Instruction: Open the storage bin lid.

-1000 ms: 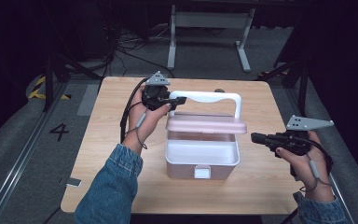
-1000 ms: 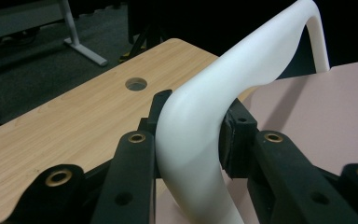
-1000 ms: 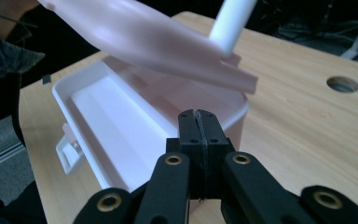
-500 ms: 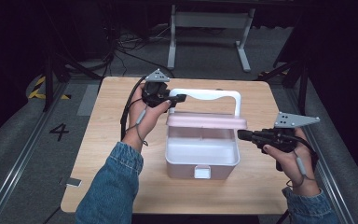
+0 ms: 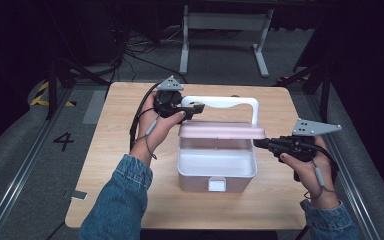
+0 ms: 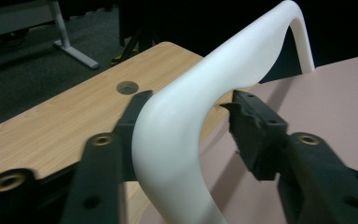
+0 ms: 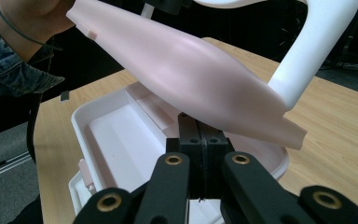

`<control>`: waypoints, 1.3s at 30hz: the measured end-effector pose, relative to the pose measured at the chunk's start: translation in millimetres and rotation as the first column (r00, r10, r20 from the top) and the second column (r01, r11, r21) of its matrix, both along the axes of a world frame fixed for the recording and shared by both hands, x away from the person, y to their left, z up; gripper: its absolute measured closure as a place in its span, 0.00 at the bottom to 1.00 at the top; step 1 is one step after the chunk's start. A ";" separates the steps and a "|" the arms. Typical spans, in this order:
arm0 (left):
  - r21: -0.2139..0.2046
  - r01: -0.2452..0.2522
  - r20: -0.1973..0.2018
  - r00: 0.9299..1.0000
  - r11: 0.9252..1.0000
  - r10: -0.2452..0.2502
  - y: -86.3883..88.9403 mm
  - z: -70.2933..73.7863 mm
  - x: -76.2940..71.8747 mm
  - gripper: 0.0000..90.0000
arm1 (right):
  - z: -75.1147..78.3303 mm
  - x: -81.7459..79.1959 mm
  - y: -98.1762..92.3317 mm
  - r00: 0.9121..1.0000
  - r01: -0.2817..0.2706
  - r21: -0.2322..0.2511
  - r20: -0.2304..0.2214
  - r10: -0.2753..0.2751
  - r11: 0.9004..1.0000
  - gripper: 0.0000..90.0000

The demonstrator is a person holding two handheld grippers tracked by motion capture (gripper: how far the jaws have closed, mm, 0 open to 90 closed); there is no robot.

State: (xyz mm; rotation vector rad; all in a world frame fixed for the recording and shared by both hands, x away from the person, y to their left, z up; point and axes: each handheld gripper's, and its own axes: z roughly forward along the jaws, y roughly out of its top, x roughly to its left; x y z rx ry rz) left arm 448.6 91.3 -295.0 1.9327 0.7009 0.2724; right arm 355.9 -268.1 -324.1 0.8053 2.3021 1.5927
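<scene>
The white handle [image 6: 191, 126] sits between the left gripper's [image 5: 192, 108] just-spreading fingers [image 6: 256, 130] — unpinched — the right gripper's [image 7: 200, 135] pressed together.

High view overhead facing forward, 2 claw views close, all sharing pink lid [image 5: 222, 131].

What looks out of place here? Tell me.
Nothing spilled or broken. The box's pink lid hangs half open over the white box. The left gripper, whose jaws have just been opening, straddles the white handle; the shut right gripper sits under the lid's edge.
</scene>
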 end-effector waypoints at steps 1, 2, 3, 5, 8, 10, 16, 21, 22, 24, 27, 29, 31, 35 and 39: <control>-0.005 -0.010 0.008 1.000 1.000 0.010 0.6 0.0 -0.1 0.50 | -0.2 0.1 0.3 1.000 -0.001 -0.002 0.001 0.001 1.000 1.00; -0.014 -0.013 0.001 1.000 1.000 0.013 1.7 0.1 -0.2 0.46 | -0.3 0.0 0.6 1.000 -0.002 0.000 -0.003 0.002 1.000 1.00; -0.020 -0.021 -0.002 1.000 1.000 0.021 3.8 0.1 -0.4 0.43 | -0.4 0.0 1.0 1.000 -0.002 -0.001 -0.005 0.002 1.000 1.00; -0.016 -0.023 0.005 1.000 1.000 0.023 8.1 0.8 -1.9 0.41 | -0.3 0.0 1.6 1.000 -0.002 0.000 -0.002 0.002 1.000 1.00; -0.028 -0.025 0.020 0.999 0.999 0.025 14.9 2.8 -5.5 0.40 | -0.3 0.1 1.6 1.000 0.001 0.003 -0.002 -0.001 1.000 1.00; -0.033 -0.024 0.035 0.999 0.999 0.025 19.8 5.9 -9.1 0.39 | -0.2 0.3 1.7 1.000 0.002 0.005 -0.003 -0.002 1.000 1.00; -0.038 -0.020 0.073 0.997 0.999 0.023 34.0 14.9 -21.1 0.36 | 0.8 0.3 2.3 1.000 0.004 0.012 0.002 -0.004 1.000 1.00; -0.030 -0.016 0.105 0.994 0.999 0.019 49.2 20.1 -35.9 0.35 | 1.1 0.7 2.4 1.000 0.008 0.018 0.003 -0.008 1.000 1.00; -0.029 -0.015 0.108 0.994 0.999 0.018 51.3 20.6 -38.1 0.35 | 1.2 0.7 2.4 1.000 0.008 0.020 0.003 -0.008 1.000 1.00; -0.028 -0.017 0.121 0.992 0.999 0.020 57.0 21.9 -44.4 0.34 | 1.3 0.6 2.4 1.000 0.010 0.024 0.002 -0.010 1.000 1.00; -0.023 -0.019 0.143 0.990 1.000 0.022 65.8 21.5 -55.2 0.32 | 2.0 0.2 2.0 1.000 0.016 0.034 0.007 -0.017 0.999 1.00; -0.009 -0.010 0.138 0.990 1.000 0.011 71.6 18.6 -62.8 0.32 | 2.7 -0.1 1.2 1.000 0.022 0.047 0.012 -0.022 0.999 1.00; 0.000 -0.016 0.139 0.990 1.000 0.016 77.6 13.6 -68.8 0.31 | 3.5 -0.4 0.1 0.999 0.029 0.063 0.012 -0.030 0.998 1.00; 0.005 -0.011 0.137 0.991 1.000 0.010 80.7 3.9 -75.8 0.31 | 3.6 -0.3 0.4 0.999 0.038 0.074 0.015 -0.039 0.997 1.00; 0.033 -0.003 0.150 0.989 0.999 -0.002 72.6 -6.7 -77.6 0.29 | 4.2 -0.7 0.2 0.999 0.046 0.081 0.023 -0.048 0.996 1.00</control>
